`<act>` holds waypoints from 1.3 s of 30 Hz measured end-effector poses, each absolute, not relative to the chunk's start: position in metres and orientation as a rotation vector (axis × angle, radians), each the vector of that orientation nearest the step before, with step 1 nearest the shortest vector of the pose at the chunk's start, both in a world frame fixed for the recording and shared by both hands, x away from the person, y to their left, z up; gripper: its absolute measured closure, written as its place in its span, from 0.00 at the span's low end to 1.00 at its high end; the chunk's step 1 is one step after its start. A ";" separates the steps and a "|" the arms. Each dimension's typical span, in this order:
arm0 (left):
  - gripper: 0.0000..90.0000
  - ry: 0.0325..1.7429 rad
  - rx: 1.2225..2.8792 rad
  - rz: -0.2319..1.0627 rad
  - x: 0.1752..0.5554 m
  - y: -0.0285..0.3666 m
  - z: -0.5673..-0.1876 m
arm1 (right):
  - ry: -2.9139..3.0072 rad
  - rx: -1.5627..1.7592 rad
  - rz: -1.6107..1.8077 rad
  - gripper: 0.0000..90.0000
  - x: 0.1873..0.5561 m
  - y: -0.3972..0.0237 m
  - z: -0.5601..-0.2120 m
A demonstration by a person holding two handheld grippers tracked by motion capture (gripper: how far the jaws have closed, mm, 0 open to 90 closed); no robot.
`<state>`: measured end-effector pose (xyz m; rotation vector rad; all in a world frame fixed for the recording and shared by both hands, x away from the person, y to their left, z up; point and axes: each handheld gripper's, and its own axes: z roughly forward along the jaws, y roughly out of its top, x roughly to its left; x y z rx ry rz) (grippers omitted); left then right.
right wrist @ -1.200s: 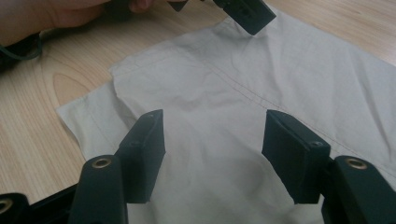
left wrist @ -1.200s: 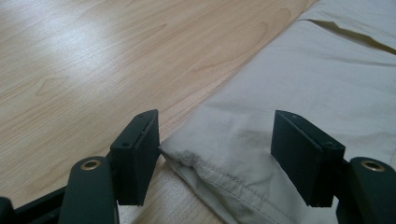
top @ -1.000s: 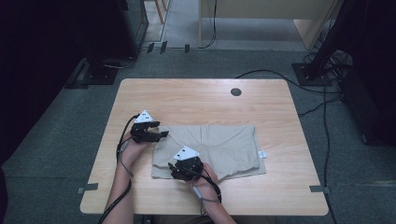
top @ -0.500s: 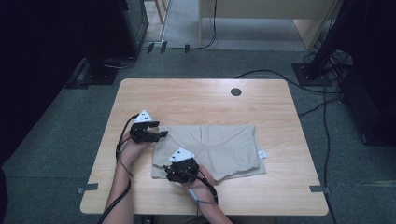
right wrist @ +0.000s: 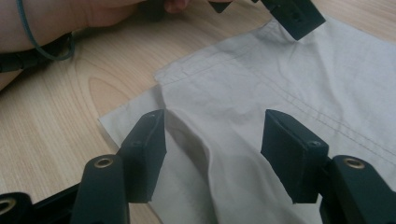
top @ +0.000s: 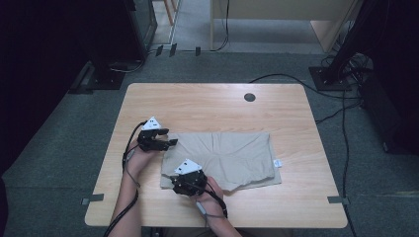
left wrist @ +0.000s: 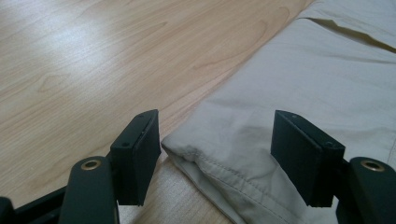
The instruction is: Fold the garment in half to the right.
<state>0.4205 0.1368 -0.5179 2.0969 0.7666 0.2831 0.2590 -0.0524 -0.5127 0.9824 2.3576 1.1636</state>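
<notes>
Beige folded garment (top: 225, 160) lay flat at the centre of the wooden table (top: 207, 106), a little toward the lower edge of the high view. At its upper-left corner the left gripper (top: 168, 143) hovered, jaws spread wide around the hemmed corner (left wrist: 187, 149) with no pinch yet. To the right and lower, at the cloth's lower-left edge, the right gripper (top: 190, 190) hung over a raised fold (right wrist: 205, 154), its jaws also apart and empty. It looked like soft, light, limp cotton that would sag and slide on the smooth wood; the doubled hems at those left corners seemed the firmest places to take hold. Farther right, a small white label (top: 277, 163) stuck out, and bare table around every side left open room for moving
</notes>
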 end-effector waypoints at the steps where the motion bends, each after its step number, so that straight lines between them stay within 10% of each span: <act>1: 0.37 0.766 2.098 0.279 0.421 0.137 -0.518 | 2.359 0.982 1.161 0.44 0.259 -0.051 -0.513; 32: 0.39 0.757 2.101 0.278 0.420 0.137 -0.518 | 2.425 0.942 1.111 0.46 0.257 -0.021 -0.522; 39: 0.42 0.758 2.113 0.274 0.420 0.138 -0.518 | 2.416 0.970 1.141 0.70 0.263 -0.026 -0.522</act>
